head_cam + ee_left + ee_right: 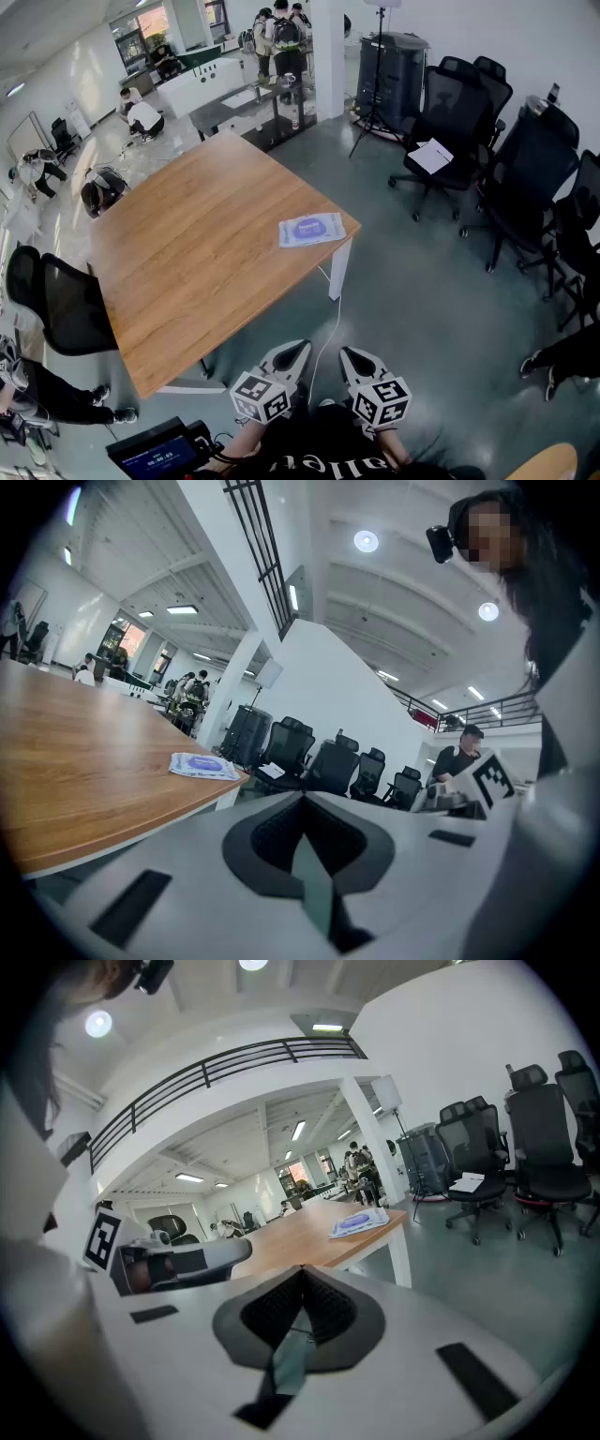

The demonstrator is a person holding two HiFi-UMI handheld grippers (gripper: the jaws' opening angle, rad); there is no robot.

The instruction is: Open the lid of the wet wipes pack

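A flat white wet wipes pack (311,230) with a blue oval label lies at the near right corner of the wooden table (187,253), lid down flat. The same pack (202,765) shows far off in the left gripper view, and the pack (360,1223) shows small in the right gripper view. My left gripper (296,353) and right gripper (352,358) are held low near my body, well short of the table. Both are shut with nothing between the jaws.
Several black office chairs (469,122) stand to the right of the table, one with papers on its seat. Another black chair (66,305) sits at the table's left side. People crouch and stand at the far end of the room. A white cable hangs from the table's corner.
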